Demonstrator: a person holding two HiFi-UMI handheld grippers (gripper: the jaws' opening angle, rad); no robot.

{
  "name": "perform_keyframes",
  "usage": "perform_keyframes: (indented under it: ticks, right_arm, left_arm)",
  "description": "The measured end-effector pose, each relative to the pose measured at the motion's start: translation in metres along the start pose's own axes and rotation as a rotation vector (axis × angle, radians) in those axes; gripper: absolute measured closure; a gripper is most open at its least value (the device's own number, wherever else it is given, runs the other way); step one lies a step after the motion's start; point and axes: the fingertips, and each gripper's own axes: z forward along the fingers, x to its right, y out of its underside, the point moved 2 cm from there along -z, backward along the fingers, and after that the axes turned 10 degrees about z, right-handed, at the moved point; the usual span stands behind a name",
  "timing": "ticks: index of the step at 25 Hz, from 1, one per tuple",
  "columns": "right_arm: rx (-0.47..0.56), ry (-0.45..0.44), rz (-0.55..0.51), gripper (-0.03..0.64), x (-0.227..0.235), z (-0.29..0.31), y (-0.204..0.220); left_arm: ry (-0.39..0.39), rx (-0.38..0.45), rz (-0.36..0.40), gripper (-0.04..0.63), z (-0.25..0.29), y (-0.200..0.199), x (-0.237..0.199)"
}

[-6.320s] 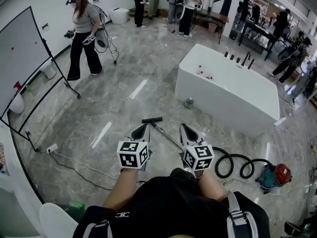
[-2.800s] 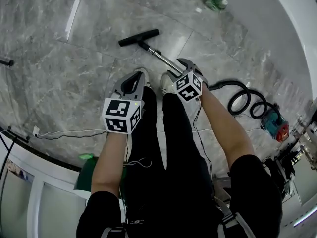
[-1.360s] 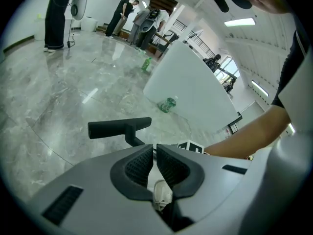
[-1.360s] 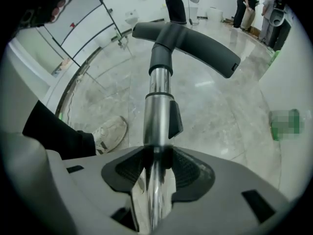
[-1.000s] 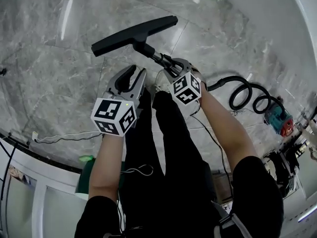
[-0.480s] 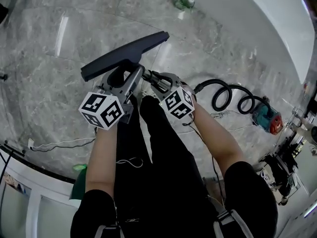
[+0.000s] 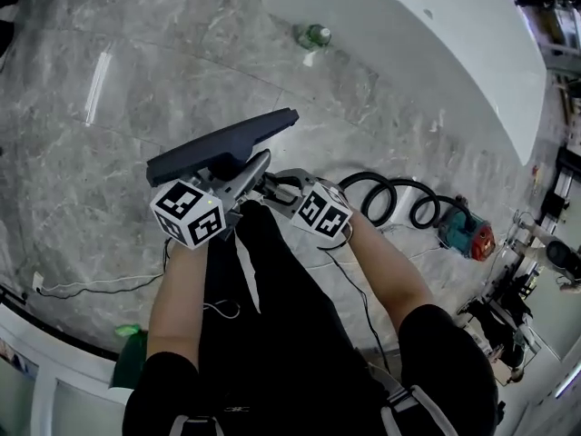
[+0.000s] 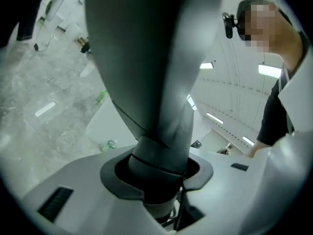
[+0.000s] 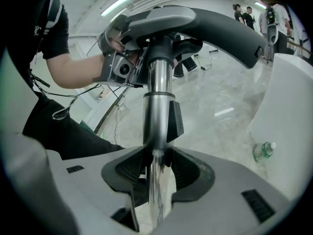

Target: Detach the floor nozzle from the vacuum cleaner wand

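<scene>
The black floor nozzle is lifted off the floor on the end of the chrome wand. In the head view my left gripper sits at the nozzle's neck, just under the head. In the left gripper view the thick grey neck fills the gap, and the jaws, which opened wide and have just been closing, hug it on both sides. My right gripper is shut on the wand a little below the black collar. In the head view it is right beside the left one.
The black hose coils over the marble floor to the vacuum's teal and red body. A white bathtub stands ahead, with a green bottle at its foot. A white cable lies at left.
Both grippers have risen and the nozzle has come up with the wand. The left gripper, which was beside the wand and apart from it, now sits round the nozzle's neck.
</scene>
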Motion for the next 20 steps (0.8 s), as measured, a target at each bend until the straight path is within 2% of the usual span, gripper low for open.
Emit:
perform_keyframes:
  ticks: [3, 7, 9, 15, 17, 18, 20]
  right_arm:
    - [0.036, 0.036, 0.001, 0.433, 0.004, 0.002, -0.004]
    - [0.14, 0.02, 0.003, 0.433, 0.002, 0.024, -0.018]
    - [0.207, 0.028, 0.036, 0.433, 0.004, 0.031, -0.025]
    - [0.221, 0.131, 0.03, 0.486, 0.013, 0.048, -0.035]
    - [0.207, 0.15, 0.038, 0.495, 0.012, 0.051, -0.036]
    - [0.194, 0.131, 0.038, 0.496, 0.009, 0.051, -0.036]
    - [0.163, 0.028, 0.022, 0.5, 0.0, 0.051, -0.036]
  left_arm:
    - [-0.029, 0.023, 0.081, 0.44, -0.001, -0.005, 0.004]
    - [-0.004, 0.037, 0.135, 0.441, 0.004, -0.007, 0.021]
    - [-0.014, 0.039, 0.126, 0.443, 0.006, -0.005, 0.022]
    - [-0.121, 0.047, 0.075, 0.443, 0.002, -0.004, -0.006]
    - [-0.131, 0.051, 0.072, 0.443, 0.0, -0.004, -0.011]
    - [-0.112, 0.049, 0.094, 0.446, -0.001, -0.005, -0.01]
    - [-0.055, 0.041, 0.147, 0.454, -0.004, -0.008, -0.005]
